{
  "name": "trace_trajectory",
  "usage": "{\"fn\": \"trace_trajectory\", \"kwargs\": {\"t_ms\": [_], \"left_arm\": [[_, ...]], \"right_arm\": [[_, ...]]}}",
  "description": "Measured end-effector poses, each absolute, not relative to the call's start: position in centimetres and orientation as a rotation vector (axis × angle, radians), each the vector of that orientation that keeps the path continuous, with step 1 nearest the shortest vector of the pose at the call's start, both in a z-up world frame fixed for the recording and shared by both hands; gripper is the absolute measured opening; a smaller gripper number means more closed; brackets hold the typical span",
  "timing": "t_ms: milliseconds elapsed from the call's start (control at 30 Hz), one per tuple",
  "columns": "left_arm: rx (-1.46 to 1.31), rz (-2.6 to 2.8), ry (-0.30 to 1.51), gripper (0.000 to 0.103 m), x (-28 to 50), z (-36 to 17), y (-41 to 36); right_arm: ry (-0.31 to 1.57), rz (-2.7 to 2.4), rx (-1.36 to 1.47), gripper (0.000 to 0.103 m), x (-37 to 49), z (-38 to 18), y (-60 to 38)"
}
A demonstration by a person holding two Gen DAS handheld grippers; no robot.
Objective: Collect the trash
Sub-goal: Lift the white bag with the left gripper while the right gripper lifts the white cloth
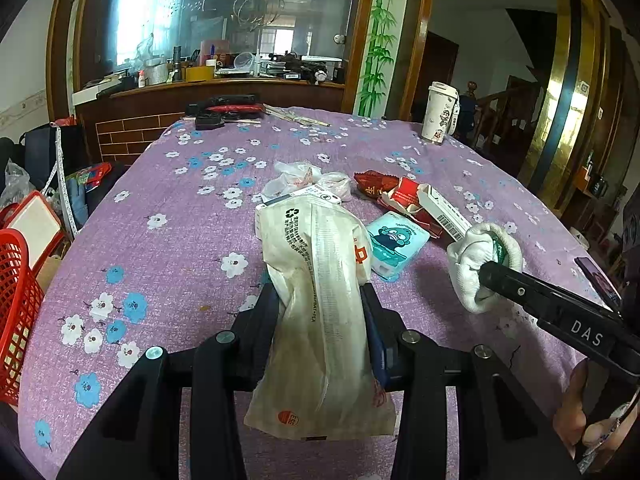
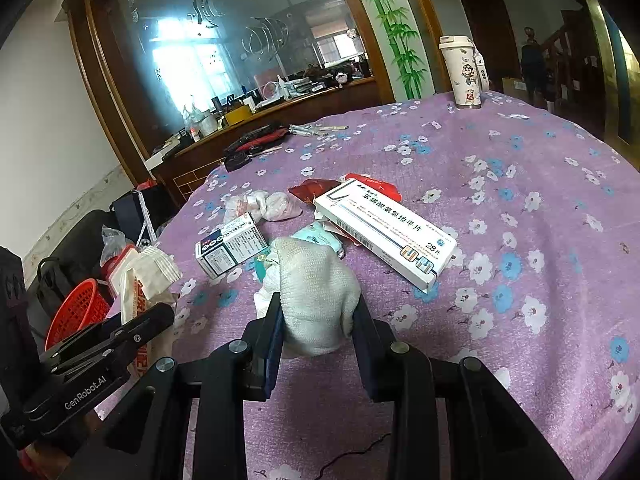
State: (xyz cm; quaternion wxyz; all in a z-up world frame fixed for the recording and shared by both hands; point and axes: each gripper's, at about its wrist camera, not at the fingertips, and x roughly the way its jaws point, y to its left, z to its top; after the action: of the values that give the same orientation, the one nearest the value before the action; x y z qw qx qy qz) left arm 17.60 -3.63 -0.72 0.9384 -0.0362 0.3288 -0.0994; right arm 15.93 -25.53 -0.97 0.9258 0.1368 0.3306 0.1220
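Purple flowered cloth (image 1: pixel 168 248) covers the surface. Left gripper (image 1: pixel 320 300) has its fingers (image 1: pixel 260 312) pinching a crumpled beige paper bag (image 1: pixel 316 280), held up over the cloth, bag's printed end toward the trash pile. Right gripper (image 2: pixel 318 320) has its fingers (image 2: pixel 276 320) pinching a white knit glove (image 2: pixel 316 288), balled up, something green tucked in it; in the left view the glove (image 1: pixel 476 256) sits just right of the bag, above the cloth.

Trash pile lies mid-surface beyond both grippers: long white box (image 2: pixel 384 232) lying flat, partly on red wrappers (image 1: pixel 384 192); small box (image 2: pixel 230 244) left of the glove; teal tissue pack (image 1: pixel 394 244) beside the bag; clear plastic wads (image 2: pixel 264 204) behind the small box.

White cup (image 2: pixel 462 72) stands upright at the far edge, well apart from the pile. Red basket (image 1: pixel 16 312) is off the surface's left edge. Person's hand (image 1: pixel 588 412) shows at the right gripper's handle.
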Motion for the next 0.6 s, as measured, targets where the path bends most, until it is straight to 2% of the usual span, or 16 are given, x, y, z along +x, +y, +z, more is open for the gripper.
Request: {"fn": "trace_trajectory", "kwargs": {"t_ms": [600], "left_arm": [[-0.068,-0.187,0.673,0.039,17.6,-0.86,-3.24]], "right_arm": [[0.721,0.249,0.264,0.034,16.31,-0.89,-25.0]]}}
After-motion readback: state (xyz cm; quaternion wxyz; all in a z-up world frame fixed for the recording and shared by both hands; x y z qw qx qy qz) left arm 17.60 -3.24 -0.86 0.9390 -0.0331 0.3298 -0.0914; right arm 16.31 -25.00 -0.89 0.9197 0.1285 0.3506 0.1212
